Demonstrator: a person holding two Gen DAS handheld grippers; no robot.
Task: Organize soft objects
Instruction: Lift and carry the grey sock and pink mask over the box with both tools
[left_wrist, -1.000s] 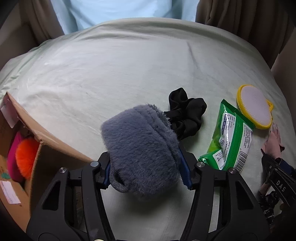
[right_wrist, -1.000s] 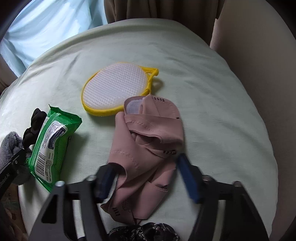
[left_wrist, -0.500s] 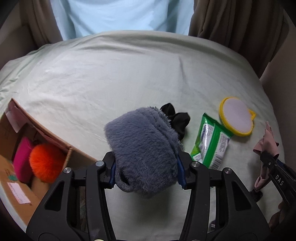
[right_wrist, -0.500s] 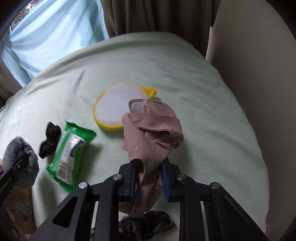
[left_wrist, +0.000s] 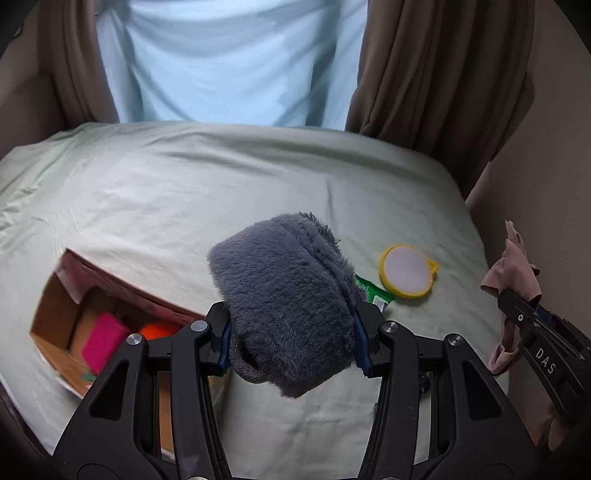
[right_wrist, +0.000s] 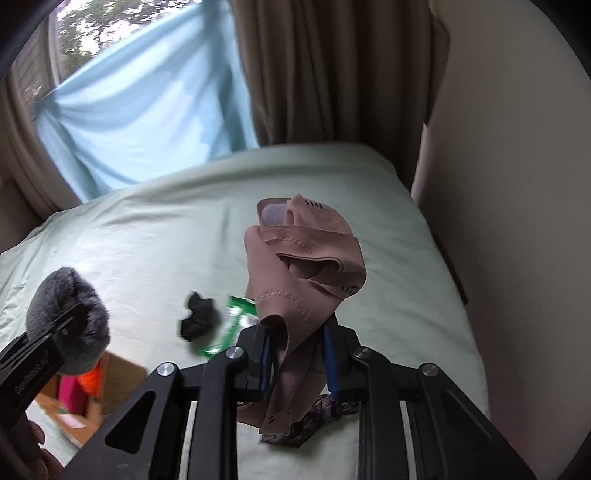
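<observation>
Change: both grippers were raised off the bed since a second ago; pink fabric was clamped and lifted.
Left gripper (left_wrist: 291, 338): closed on grey fuzzy item (left_wrist: 284, 302), held above bed (left_wrist: 184, 192), near cardboard box (left_wrist: 110, 291).
Right gripper (right_wrist: 299, 360): narrowed onto pink fabric (right_wrist: 295, 269), which dangled clear of the sheet.
Done: pink block (left_wrist: 101, 341) and orange pom (left_wrist: 157, 330) were already boxed.
Left: scrunchie (right_wrist: 199, 319), wipes pack (right_wrist: 231, 326), yellow pad (left_wrist: 406, 271), dark patterned cloth (right_wrist: 314, 421) (partly hidden), plus both held items.

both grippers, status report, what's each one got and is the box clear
Left gripper shut on grey fuzzy item. Right gripper shut on pink garment. Cardboard box open, nothing blocking.
</observation>
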